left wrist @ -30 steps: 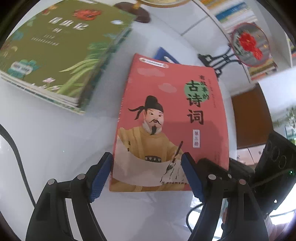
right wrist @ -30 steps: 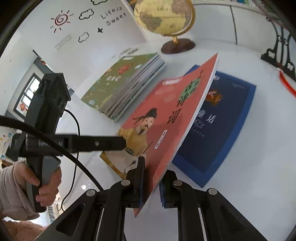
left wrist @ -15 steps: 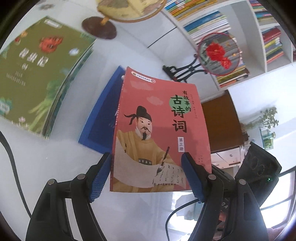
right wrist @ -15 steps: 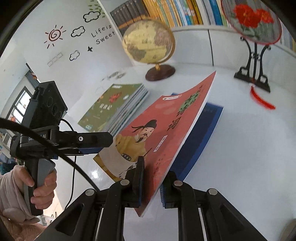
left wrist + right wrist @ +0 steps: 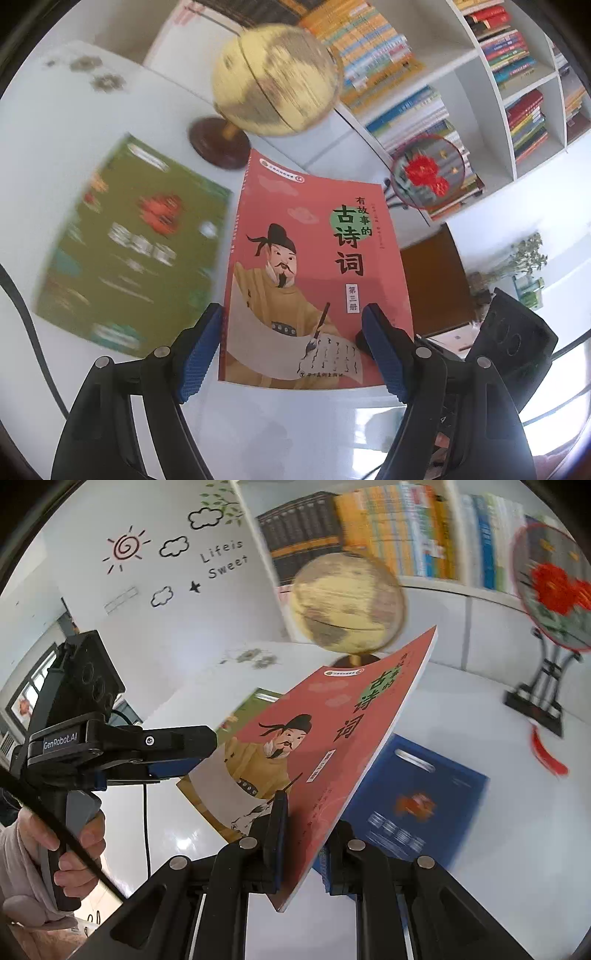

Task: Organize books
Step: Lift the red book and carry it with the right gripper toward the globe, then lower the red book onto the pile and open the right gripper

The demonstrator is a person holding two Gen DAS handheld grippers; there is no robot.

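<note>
A red book [image 5: 317, 746] with a drawn scholar on its cover hangs tilted in the air above the white table [image 5: 498, 849]. My right gripper [image 5: 306, 834] is shut on its lower edge. In the left wrist view the same red book [image 5: 314, 277] fills the middle, and my left gripper [image 5: 291, 347] stands open with a blue pad on either side of the book's lower end. Whether those pads touch it I cannot tell. A blue book [image 5: 417, 797] lies flat under the red one. A green-covered stack of books [image 5: 129, 240] lies to the left.
A globe [image 5: 277, 77] on a dark wooden foot stands at the back of the table. A round fan with red flowers [image 5: 550, 590] stands on a black stand at the right. Behind is a white bookshelf [image 5: 480, 92] full of books. A hand [image 5: 74, 849] holds the left gripper.
Both grippers have risen with the red book and tipped up. The globe and shelf have come into view. The blue book is now uncovered on the table.
</note>
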